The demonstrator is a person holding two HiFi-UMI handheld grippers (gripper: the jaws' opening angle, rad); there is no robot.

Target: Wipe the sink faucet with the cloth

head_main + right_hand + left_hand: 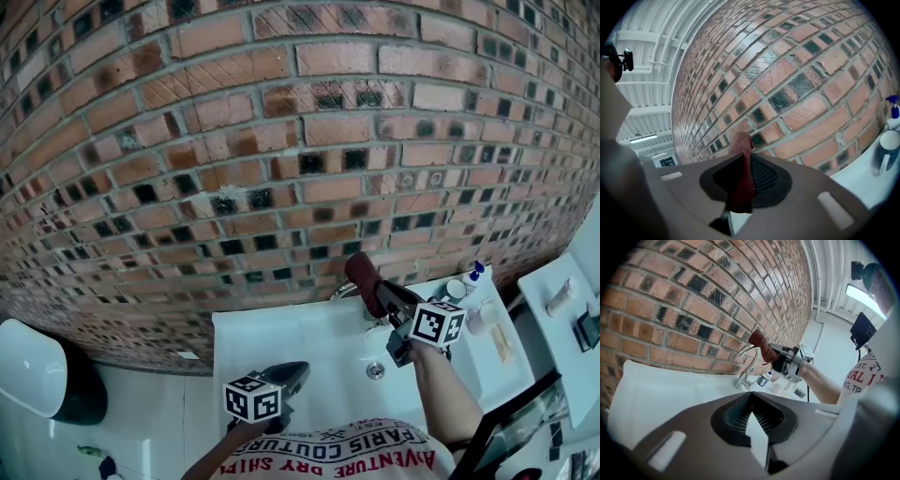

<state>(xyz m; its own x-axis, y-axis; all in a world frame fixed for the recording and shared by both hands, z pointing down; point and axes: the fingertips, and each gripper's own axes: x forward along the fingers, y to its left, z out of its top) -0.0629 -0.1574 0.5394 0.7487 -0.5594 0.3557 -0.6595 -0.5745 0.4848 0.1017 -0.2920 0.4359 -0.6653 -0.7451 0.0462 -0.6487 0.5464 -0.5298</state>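
1. Brick wall (pixel 281 141) backs a white sink (pixel 272 342); a dark-red cloth (pixel 364 278), bunched into a roll, sits at the top of the faucet (pixel 741 380)
2. Right gripper (pixel 743 176) is clamped on the cloth; left gripper (pixel 752 420) has its jaws together, empty, low over the sink

The faucet (pixel 742 380) is bright, polished metal. Behind it you face a brick wall (pixel 281 141) of rough, matt clay with darker pitted patches and dull grey mortar. Under the faucet, the sink (pixel 281 337) is white, smooth and glossy, like glazed ceramic. The cloth (pixel 740 187) by the faucet's arch is a reddish-brown fabric, soft and matt. Your right gripper (pixel 743 157) and left gripper (pixel 751 413) have matt grey plastic shells with dark, finely ribbed pads. To the right of the faucet stands a small bottle (pixel 473 275) of smooth plastic.
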